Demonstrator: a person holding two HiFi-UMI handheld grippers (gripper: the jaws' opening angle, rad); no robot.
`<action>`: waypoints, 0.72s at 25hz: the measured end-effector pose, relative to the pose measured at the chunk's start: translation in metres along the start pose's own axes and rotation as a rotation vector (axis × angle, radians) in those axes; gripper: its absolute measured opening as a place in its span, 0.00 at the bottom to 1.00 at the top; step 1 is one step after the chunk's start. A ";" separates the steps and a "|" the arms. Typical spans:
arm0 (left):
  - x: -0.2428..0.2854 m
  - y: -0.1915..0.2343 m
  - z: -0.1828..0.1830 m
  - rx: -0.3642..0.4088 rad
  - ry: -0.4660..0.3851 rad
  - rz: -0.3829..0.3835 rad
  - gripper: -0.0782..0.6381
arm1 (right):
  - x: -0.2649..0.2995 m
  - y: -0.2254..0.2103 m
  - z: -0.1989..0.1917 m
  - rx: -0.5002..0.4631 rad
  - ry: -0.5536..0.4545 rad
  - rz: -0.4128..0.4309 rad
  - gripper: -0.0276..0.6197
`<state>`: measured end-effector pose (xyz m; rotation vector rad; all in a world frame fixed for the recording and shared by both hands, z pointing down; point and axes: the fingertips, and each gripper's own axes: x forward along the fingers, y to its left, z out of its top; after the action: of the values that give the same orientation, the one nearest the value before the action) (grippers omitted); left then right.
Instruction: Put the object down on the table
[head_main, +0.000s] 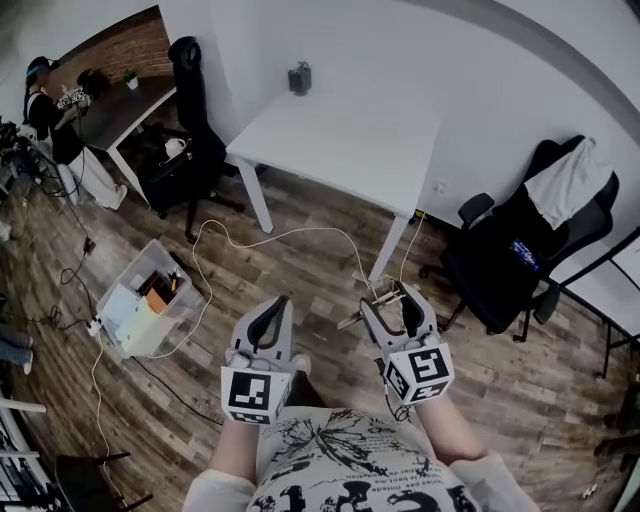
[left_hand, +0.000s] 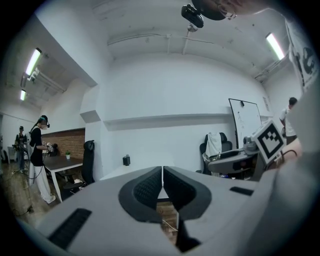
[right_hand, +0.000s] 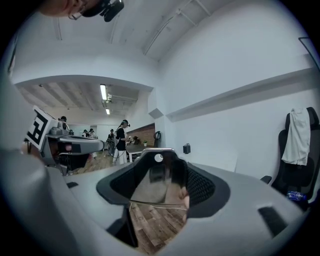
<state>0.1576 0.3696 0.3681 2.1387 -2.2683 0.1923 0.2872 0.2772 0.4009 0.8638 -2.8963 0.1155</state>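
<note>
My right gripper (head_main: 392, 305) is shut on a small flat object of wood and metal wire (head_main: 372, 296), held in the air above the wooden floor. In the right gripper view the object (right_hand: 161, 186) fills the gap between the jaws of the right gripper (right_hand: 160, 172), with a thin wire across its lower edge. My left gripper (head_main: 270, 312) hangs beside it, shut, with nothing in it; its pads (left_hand: 150, 186) meet. The white table (head_main: 340, 130) stands ahead, some way beyond both grippers, with a small dark item (head_main: 299, 78) at its far edge.
A black office chair (head_main: 195, 110) stands left of the table, and another with a white cloth (head_main: 540, 240) to the right. A clear bin (head_main: 150, 298) and a white cable (head_main: 270, 238) lie on the floor. A person (head_main: 50, 120) stands at a dark desk far left.
</note>
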 end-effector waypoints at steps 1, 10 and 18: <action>0.012 0.015 0.000 0.004 -0.008 -0.006 0.13 | 0.017 0.000 0.003 0.002 0.001 -0.008 0.47; 0.098 0.144 0.009 0.026 -0.019 -0.065 0.13 | 0.155 -0.003 0.026 0.030 0.000 -0.104 0.47; 0.168 0.195 0.001 0.002 -0.017 -0.086 0.13 | 0.234 -0.026 0.026 0.052 0.032 -0.125 0.47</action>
<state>-0.0473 0.2134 0.3685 2.2416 -2.1805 0.1745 0.1048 0.1259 0.4079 1.0394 -2.8120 0.1928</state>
